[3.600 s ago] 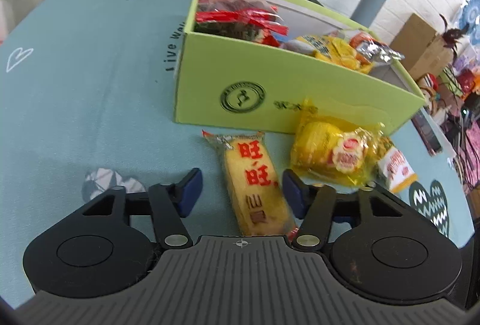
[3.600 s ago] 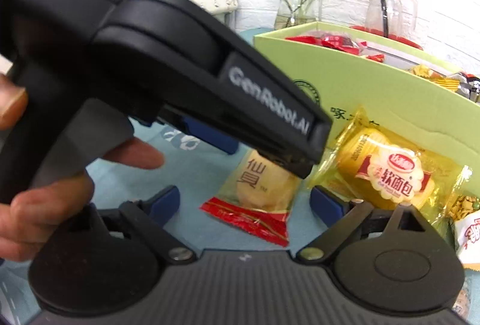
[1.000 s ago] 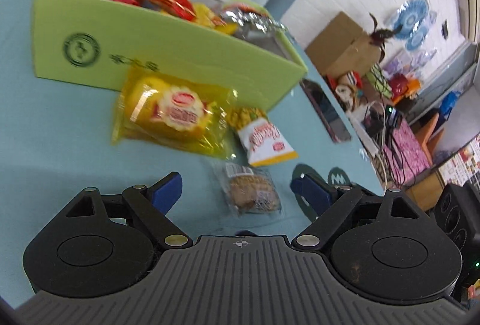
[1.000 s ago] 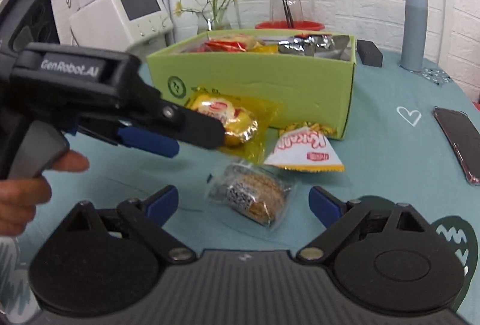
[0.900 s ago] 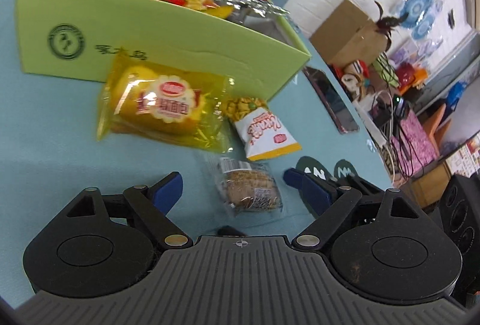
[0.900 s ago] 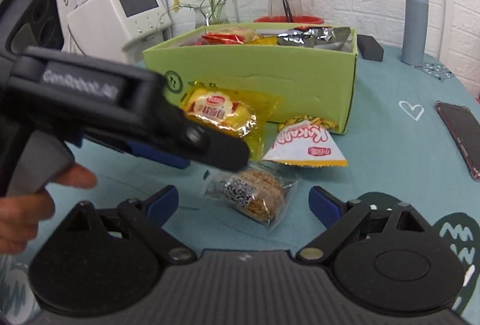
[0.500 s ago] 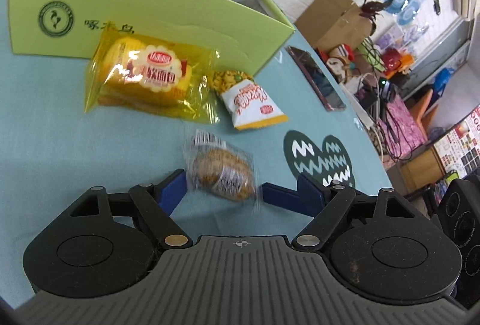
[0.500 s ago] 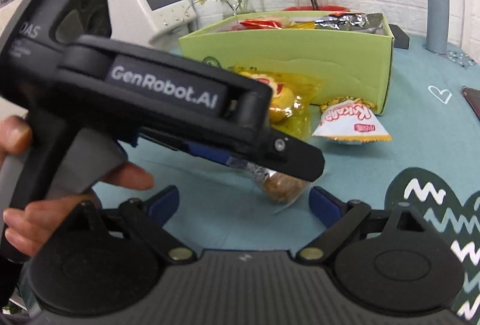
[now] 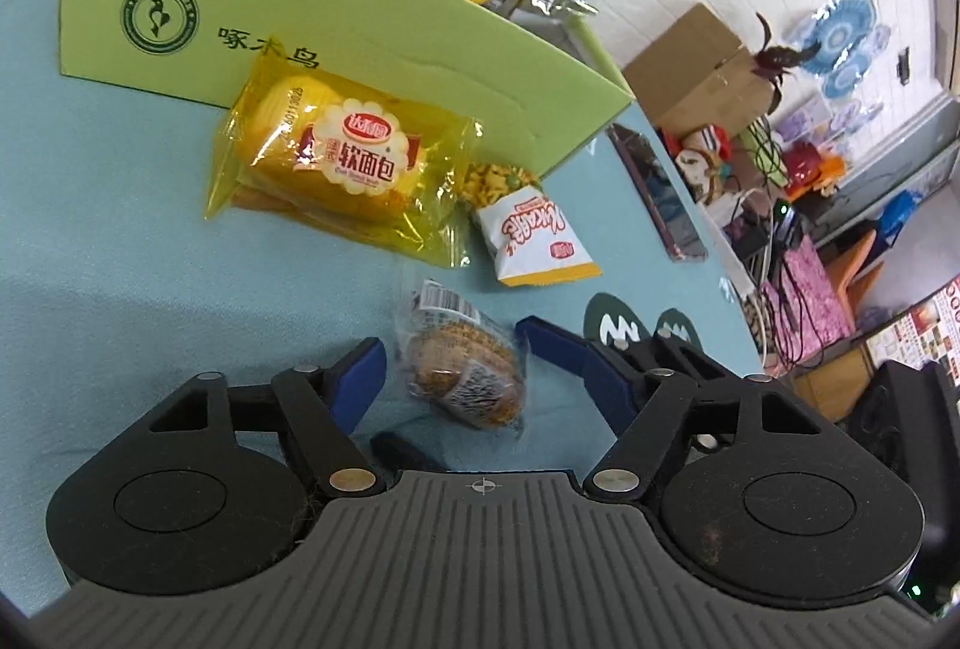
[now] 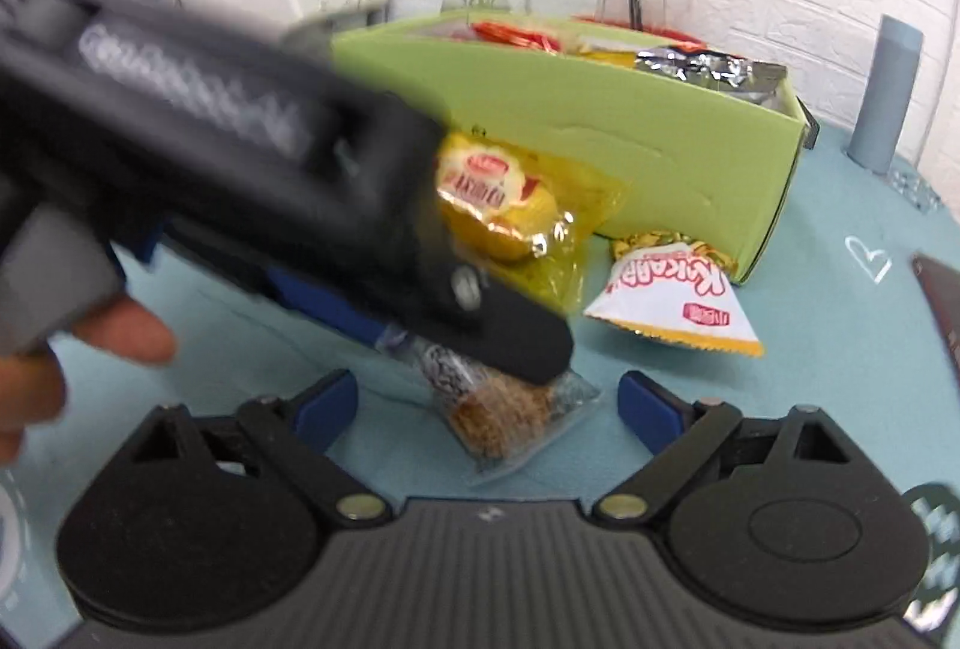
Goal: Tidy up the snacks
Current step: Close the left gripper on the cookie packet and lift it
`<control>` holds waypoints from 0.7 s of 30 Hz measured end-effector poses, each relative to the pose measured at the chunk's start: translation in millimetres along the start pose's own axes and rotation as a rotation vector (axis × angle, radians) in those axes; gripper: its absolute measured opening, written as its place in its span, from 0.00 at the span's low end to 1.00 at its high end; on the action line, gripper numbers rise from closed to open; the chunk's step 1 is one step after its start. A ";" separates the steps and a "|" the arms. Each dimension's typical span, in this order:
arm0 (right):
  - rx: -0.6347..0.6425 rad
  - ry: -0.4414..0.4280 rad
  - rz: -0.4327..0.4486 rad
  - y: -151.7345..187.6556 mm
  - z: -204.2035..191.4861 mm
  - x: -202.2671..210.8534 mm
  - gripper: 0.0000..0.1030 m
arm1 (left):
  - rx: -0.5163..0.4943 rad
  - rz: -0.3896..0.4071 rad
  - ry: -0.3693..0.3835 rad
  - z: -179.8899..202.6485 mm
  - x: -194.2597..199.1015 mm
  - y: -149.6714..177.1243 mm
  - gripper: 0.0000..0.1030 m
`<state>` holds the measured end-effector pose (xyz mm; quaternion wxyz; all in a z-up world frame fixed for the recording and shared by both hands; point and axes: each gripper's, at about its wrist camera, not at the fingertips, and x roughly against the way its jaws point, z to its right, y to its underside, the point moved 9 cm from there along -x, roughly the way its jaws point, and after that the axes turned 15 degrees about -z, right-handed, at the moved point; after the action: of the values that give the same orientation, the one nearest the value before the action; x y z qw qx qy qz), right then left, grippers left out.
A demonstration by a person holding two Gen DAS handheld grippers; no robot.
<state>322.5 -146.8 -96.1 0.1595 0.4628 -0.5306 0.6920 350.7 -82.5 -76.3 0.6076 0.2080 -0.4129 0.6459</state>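
Desk (image 9: 120, 241) under a teal cloth carries everything I am working on. At the far left stands the green box (image 9: 312, 13), already loaded with red, yellow and silver packets. Leaning against its front wall is the yellow bread packet (image 9: 336, 163), and just to the right of that lies the small white chip bag (image 9: 534, 241), its top end touching the bread's wrapper.

Nearer to me, the clear-wrapped oat cake (image 9: 462, 367) lies on the cloth between the blue pads of my left gripper (image 9: 450, 367). Those fingers are closing around it; the left pad stands just beside the wrapper with a slim gap, and the right pad seems to meet the crinkled edge of the plastic, though I cannot tell whether it presses yet.

From my right gripper (image 10: 486, 403) the same cake (image 10: 510, 421) shows between my right fingers as well, with clear space on both sides, and these fingers are also closing without reaching the wrapper. My left tool crosses that view from the upper left, blurred, its black tip lying over the cake's top, with my left hand (image 10: 36, 367) on its handle at the left edge. A dark phone (image 9: 654, 193) lies on the cloth to the right of the box.
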 end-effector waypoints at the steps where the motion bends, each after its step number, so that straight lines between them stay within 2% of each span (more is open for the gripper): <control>1: -0.005 -0.018 0.002 4.1 -4.4 5.6 0.72 | -0.005 0.004 -0.006 -0.4 0.6 0.9 0.55; 3: -0.021 -0.055 0.004 12.1 -12.9 13.6 0.71 | -0.008 0.005 -0.002 -1.6 1.1 2.1 0.56; 5: -0.024 -0.043 0.010 16.1 -14.7 17.6 0.71 | -0.013 0.004 0.002 -1.4 0.1 2.0 0.56; 7: -0.049 -0.007 0.025 13.3 -5.8 19.1 0.80 | 0.000 0.001 -0.006 -1.9 0.9 2.9 0.56; 8: -0.057 0.004 0.032 12.0 -3.6 20.0 0.81 | 0.003 0.000 -0.012 -1.5 1.9 4.6 0.56; 11: -0.040 -0.022 0.018 9.0 -4.9 15.9 0.80 | -0.010 0.003 -0.034 -1.7 6.0 12.4 0.57; 12: -0.025 -0.028 0.002 10.7 -6.4 12.3 0.77 | -0.010 0.004 -0.037 -2.3 6.2 16.4 0.56; 13: 0.004 -0.004 0.015 12.0 -9.7 12.8 0.71 | -0.016 0.011 -0.038 -2.5 7.0 19.2 0.54; 14: 0.013 -0.006 0.026 12.3 -12.3 15.1 0.61 | -0.025 0.016 -0.047 -2.1 7.5 21.7 0.49; 15: 0.009 -0.010 0.026 12.4 -14.3 17.1 0.56 | -0.031 0.023 -0.073 -2.5 8.1 24.1 0.43; 16: 0.010 -0.005 0.026 12.1 -15.1 17.8 0.55 | -0.035 0.027 -0.106 -3.2 8.7 25.2 0.28; 17: 0.008 0.003 0.030 11.1 -15.4 18.9 0.54 | -0.035 0.026 -0.130 -3.7 9.2 25.2 0.24; 21: -0.025 0.017 0.078 0.0 -11.8 35.0 0.54 | -0.028 0.059 -0.059 8.4 25.1 6.9 0.22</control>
<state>298.7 -145.9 -67.8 0.1427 0.4340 -0.5555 0.6948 337.7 -73.2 -54.1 0.5789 0.2060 -0.4456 0.6511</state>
